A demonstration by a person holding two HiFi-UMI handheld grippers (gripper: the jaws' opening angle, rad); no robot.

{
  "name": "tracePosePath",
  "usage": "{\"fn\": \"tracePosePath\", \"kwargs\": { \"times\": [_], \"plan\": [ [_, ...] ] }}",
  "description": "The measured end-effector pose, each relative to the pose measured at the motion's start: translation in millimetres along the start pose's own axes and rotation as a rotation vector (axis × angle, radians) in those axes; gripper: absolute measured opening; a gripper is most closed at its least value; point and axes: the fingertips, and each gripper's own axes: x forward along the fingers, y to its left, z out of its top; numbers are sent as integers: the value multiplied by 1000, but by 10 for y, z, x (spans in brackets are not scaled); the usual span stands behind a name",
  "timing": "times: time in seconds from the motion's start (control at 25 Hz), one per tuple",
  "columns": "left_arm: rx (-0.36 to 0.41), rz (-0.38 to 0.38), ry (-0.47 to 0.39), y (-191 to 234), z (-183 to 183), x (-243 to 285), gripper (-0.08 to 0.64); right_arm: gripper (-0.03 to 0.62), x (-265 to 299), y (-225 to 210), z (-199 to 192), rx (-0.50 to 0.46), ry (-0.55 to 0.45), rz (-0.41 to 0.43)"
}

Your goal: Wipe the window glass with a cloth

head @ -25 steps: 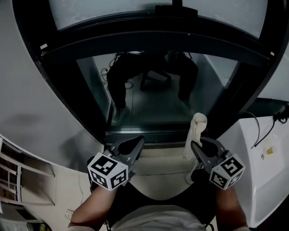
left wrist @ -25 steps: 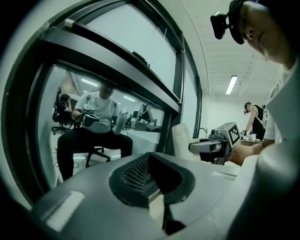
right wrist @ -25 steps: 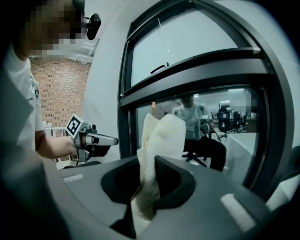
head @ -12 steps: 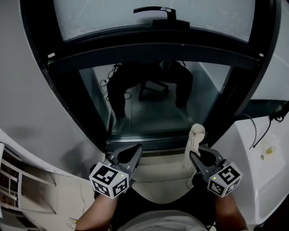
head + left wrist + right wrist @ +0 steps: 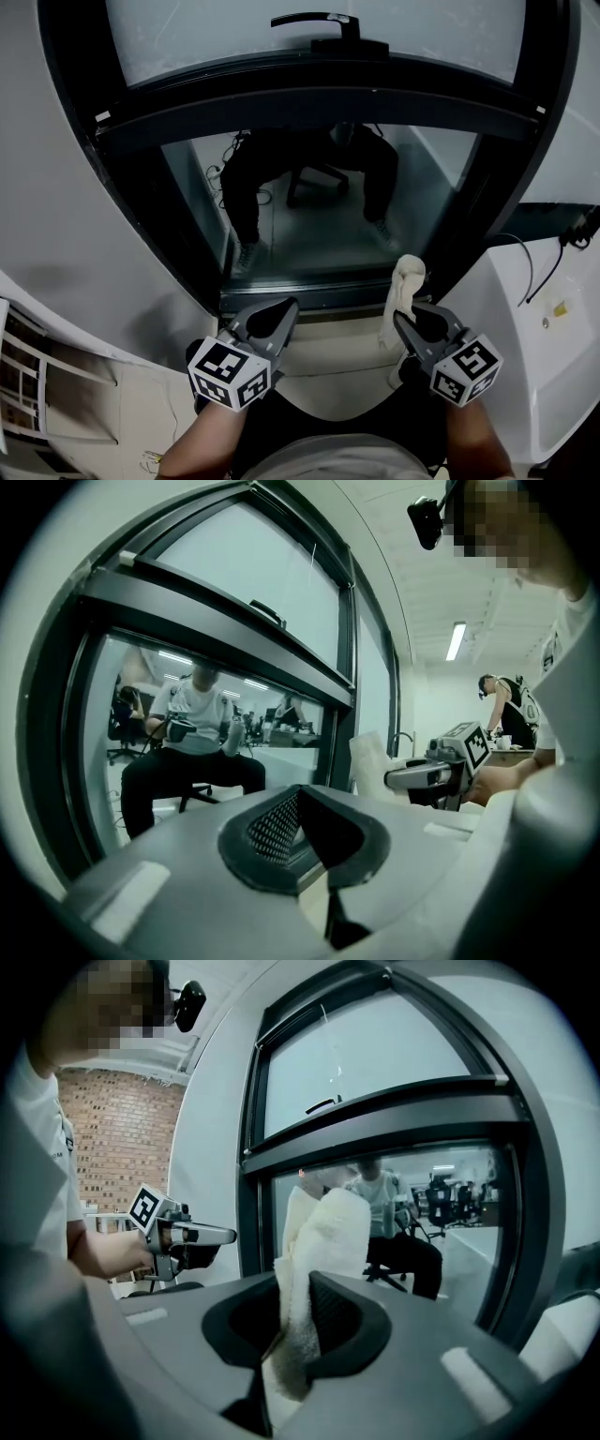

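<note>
Low before the window glass (image 5: 309, 225), we hold the left gripper (image 5: 277, 313) and the right gripper (image 5: 413, 322) side by side and apart. The head view takes in both at once, along with the dark window frame (image 5: 309, 98), its black handle (image 5: 317, 21) at the top and a white casing (image 5: 548, 375) at our right. A seated figure (image 5: 309, 169) on a chair shows in the pane.

The cloth (image 5: 401, 289), pale and bunched, stands up out of the right gripper beside the frame's lower right corner. We cannot tell from above whether it touches the glass. The right gripper view settles the grip: the jaws are clamped on the cloth, which rises thick above them and trails below. Only that view shows the brick wall (image 5: 122, 1138) behind our left side.

The left gripper view shows its jaws drawn together with nothing between them. It alone catches a person (image 5: 506, 705) standing far off in the room and a ceiling light (image 5: 457, 641).
</note>
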Motion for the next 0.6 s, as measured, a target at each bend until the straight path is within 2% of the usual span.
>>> {"fn": "tracePosePath", "kwargs": {
  "times": [0.6],
  "plan": [
    [-10, 1, -13, 43, 36, 58, 17, 64, 69, 8, 11, -4, 2, 4]
  ]
}}
